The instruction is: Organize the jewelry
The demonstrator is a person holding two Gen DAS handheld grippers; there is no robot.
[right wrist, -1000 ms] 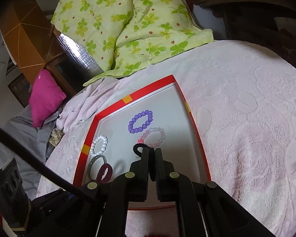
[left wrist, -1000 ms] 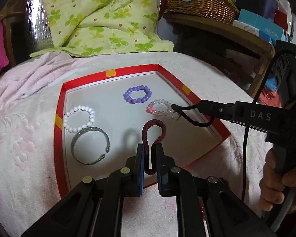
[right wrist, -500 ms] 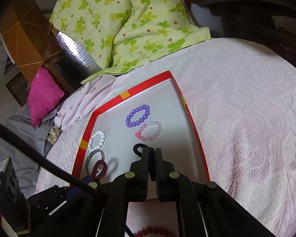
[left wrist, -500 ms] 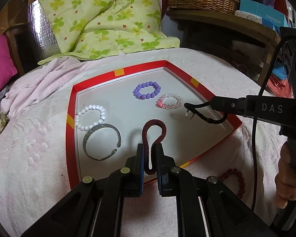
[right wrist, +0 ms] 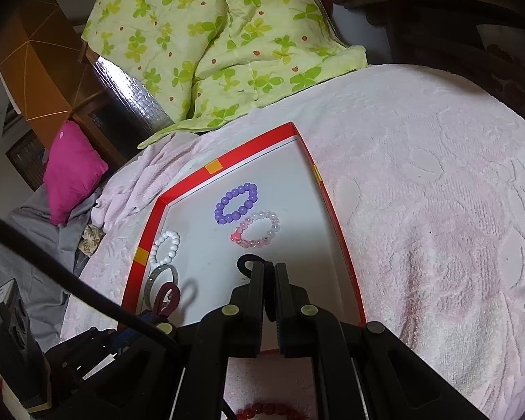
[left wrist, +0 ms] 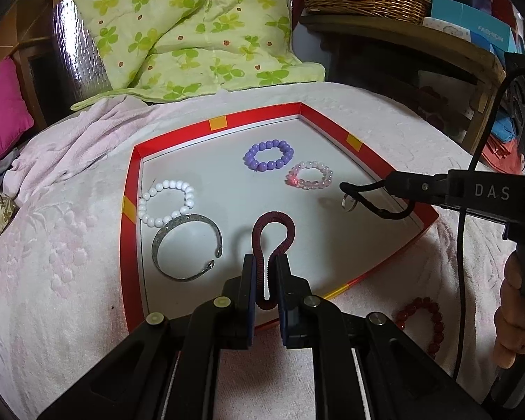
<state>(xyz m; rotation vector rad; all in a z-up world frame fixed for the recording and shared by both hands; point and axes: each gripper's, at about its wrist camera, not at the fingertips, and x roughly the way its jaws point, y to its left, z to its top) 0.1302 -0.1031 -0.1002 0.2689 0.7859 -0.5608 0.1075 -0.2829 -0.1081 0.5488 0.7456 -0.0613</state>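
L gripper (left wrist: 266, 273) pinches maroon band (left wrist: 271, 231); R gripper (right wrist: 269, 280) clamps black cord (right wrist: 245, 261) — ring blurry.

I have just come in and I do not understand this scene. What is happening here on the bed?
A person is sorting jewelry into a red-edged tray on the bed, with a claw in each hand. The left claw is shut on a dark red elastic band, held over the tray. The right claw is shut on a black cord loop. Purple, pink and white bead bracelets and a silver bangle lie in the tray; a red bead bracelet lies outside.
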